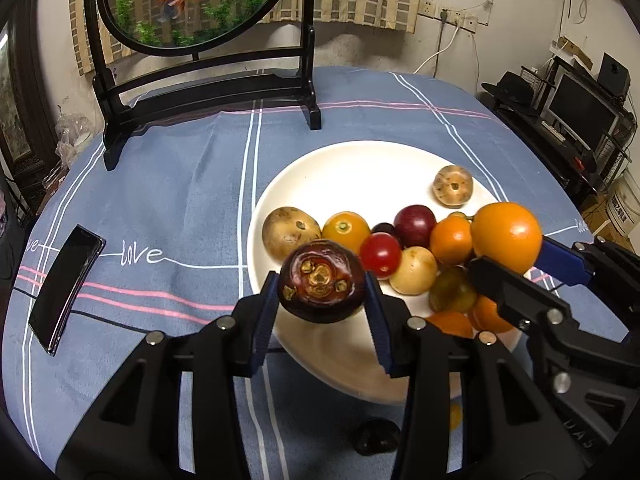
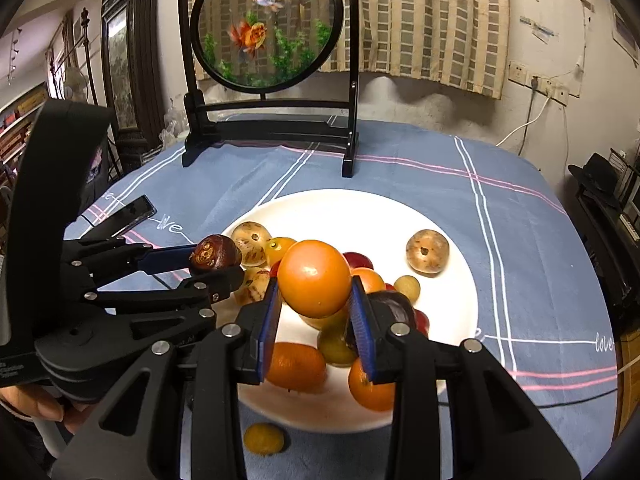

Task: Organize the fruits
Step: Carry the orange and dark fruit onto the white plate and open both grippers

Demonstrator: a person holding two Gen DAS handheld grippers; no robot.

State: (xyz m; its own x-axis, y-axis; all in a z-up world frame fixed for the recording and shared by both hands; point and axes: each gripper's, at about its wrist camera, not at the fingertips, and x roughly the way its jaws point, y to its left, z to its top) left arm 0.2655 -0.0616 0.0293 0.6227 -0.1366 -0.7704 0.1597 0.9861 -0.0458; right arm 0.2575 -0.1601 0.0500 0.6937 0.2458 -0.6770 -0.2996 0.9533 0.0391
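Observation:
My left gripper [image 1: 322, 290] is shut on a dark purple mangosteen [image 1: 321, 280], held over the near left rim of the white plate [image 1: 352, 160]. My right gripper [image 2: 314, 300] is shut on an orange [image 2: 314, 283] above the plate [image 2: 452, 300]; this orange [image 1: 506, 236] and right gripper [image 1: 508, 258] also show at the right of the left wrist view. The plate holds several fruits: brown ones [image 1: 290, 233], a red tomato [image 1: 380, 255], a plum [image 1: 415, 225], oranges [image 2: 295, 366]. The left gripper [image 2: 200, 258] with the mangosteen [image 2: 215, 258] appears at left in the right wrist view.
A small yellow fruit [image 2: 264, 438] and a dark fruit [image 1: 376, 436] lie on the blue tablecloth in front of the plate. A black phone [image 1: 66, 288] lies at the left. A framed goldfish screen on a black stand [image 1: 208, 92] occupies the back of the table.

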